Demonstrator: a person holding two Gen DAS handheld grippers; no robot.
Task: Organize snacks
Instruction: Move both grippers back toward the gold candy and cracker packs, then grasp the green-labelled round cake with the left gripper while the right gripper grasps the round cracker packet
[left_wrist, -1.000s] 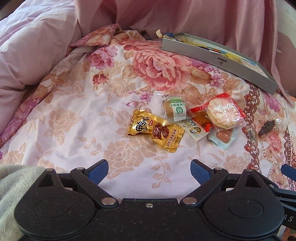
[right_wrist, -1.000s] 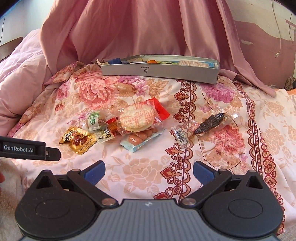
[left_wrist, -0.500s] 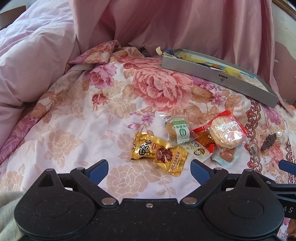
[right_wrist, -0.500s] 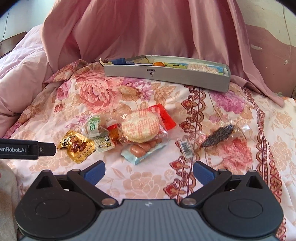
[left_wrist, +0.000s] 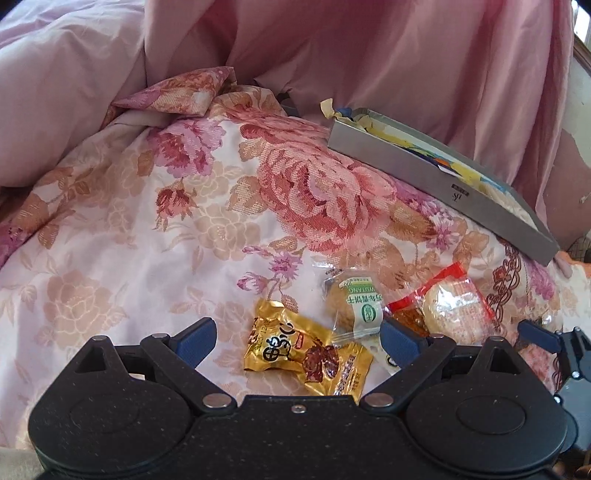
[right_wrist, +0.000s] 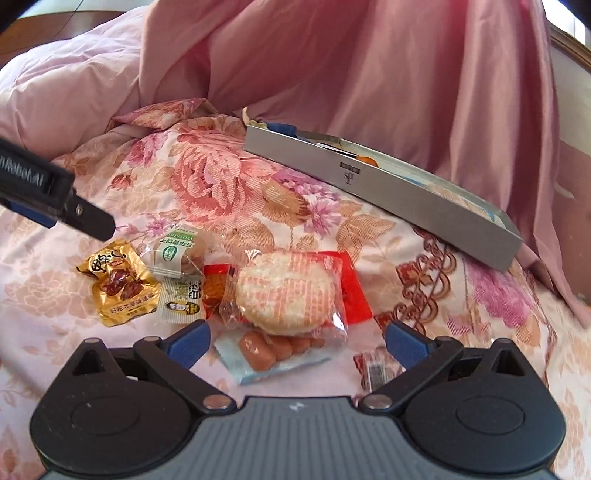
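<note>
Left wrist view: left gripper (left_wrist: 297, 341) jaws spread wide, nothing between the pads, hovering low over the floral bedspread (left_wrist: 147, 240). Gold snack packet (left_wrist: 306, 356) lies flat on the bedspread right between the two blue fingertips (left_wrist: 194, 339), not touching either. Just beyond it, a clear-wrapped pastry with green label (left_wrist: 352, 304), and to its right a round rice cracker in red-edged wrap (left_wrist: 456, 308), partly behind the right fingertip. Grey shallow box (left_wrist: 424, 177) sits further back at right on the bedspread, near the pink curtain (left_wrist: 369, 55), with some colourful packets inside; contents too cramped to identify. Right gripper's tip (left_wrist: 539, 338) shows at the right edge

Right wrist view: right gripper (right_wrist: 297, 341) also spread wide, holding nothing. Between its fingertips lies a pale blue packet of small sausages (right_wrist: 275, 352), with the rice cracker resting on its far edge. Left of that a small white sachet (right_wrist: 181, 295), the green-label pastry and the gold packet, all in one loose cluster. A small clear wrapper with a barcode (right_wrist: 375, 369) lies by the right fingertip. Grey box well behind the cluster. Left gripper's black arm pokes in from the left edge above the gold packet
</note>
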